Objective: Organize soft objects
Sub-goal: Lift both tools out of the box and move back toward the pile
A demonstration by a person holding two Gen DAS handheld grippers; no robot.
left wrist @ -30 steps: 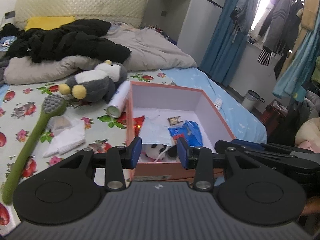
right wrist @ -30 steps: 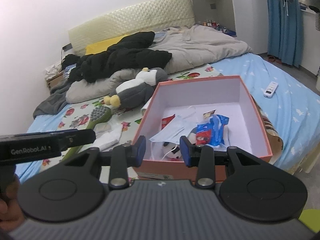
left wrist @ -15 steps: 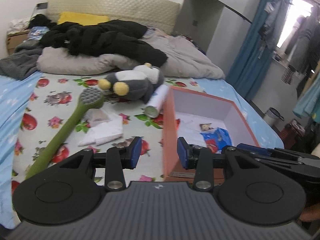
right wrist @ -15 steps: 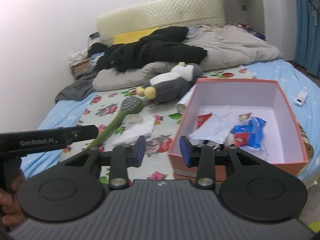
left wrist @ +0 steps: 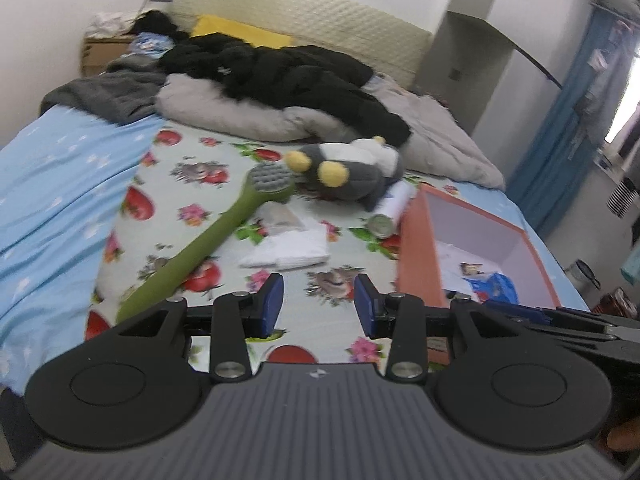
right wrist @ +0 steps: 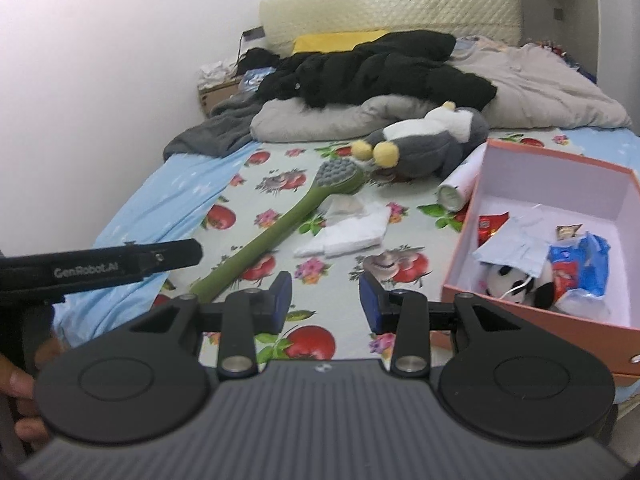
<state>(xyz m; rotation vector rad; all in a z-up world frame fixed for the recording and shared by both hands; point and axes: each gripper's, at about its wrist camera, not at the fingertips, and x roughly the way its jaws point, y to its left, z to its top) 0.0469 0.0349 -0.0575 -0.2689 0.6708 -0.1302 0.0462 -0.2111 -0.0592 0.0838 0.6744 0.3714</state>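
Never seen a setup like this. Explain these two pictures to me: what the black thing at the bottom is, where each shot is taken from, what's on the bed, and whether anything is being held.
Each picture comes from a camera on a hand-held black gripper, looking along its two blue-padded fingers. One shows the left gripper, the other the right gripper; both are open and hold nothing. On the flowered bedsheet lie a long green brush with a grey head, a grey and white plush penguin, folded white cloths and a white tube. The orange cardboard box holds a small panda plush and blue packets.
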